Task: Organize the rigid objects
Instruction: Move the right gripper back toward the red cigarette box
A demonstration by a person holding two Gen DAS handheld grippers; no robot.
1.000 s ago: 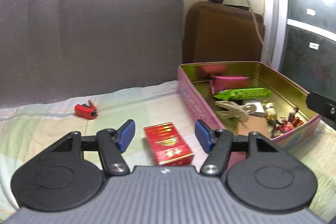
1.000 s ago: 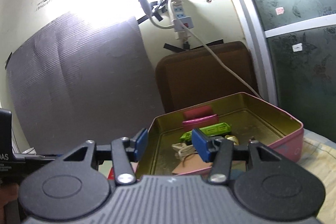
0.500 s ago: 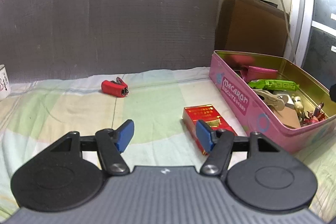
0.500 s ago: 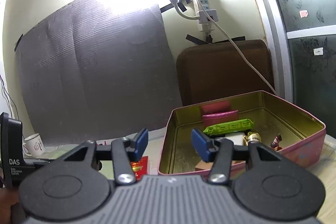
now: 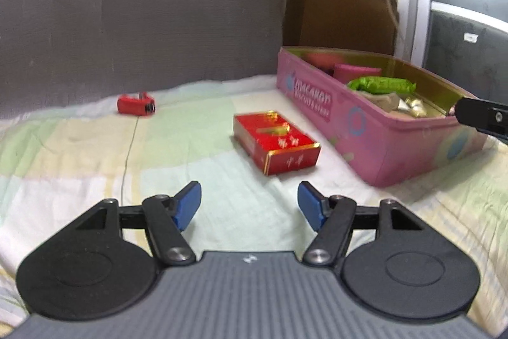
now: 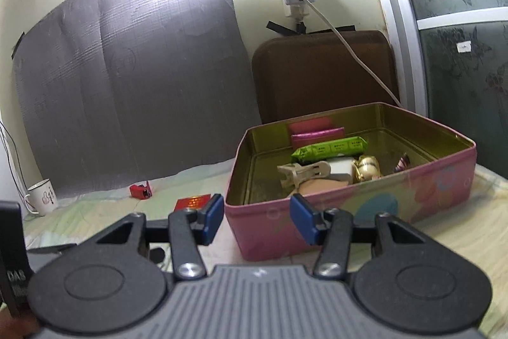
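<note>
The pink tin (image 5: 374,129) reads "MACARON" on its side, blurred in the left wrist view; the line beneath cannot be read. Inside lie a green packet (image 6: 330,148), a magenta pouch (image 6: 317,137), a beige clip (image 6: 301,172), a white block (image 6: 341,169) and a gold trinket (image 6: 368,169). A red box (image 5: 276,142) with gold characters, too blurred to read, lies flat on the checked bedding (image 5: 79,148) just beside the tin. A small red item (image 5: 136,105) lies well apart from it. The mug (image 6: 41,196) bears a heart.

The left gripper (image 5: 249,205) has just been opening, jaws spread and empty, short of the box. The right gripper (image 6: 255,216) jaws stand apart, empty, before the tin.
</note>
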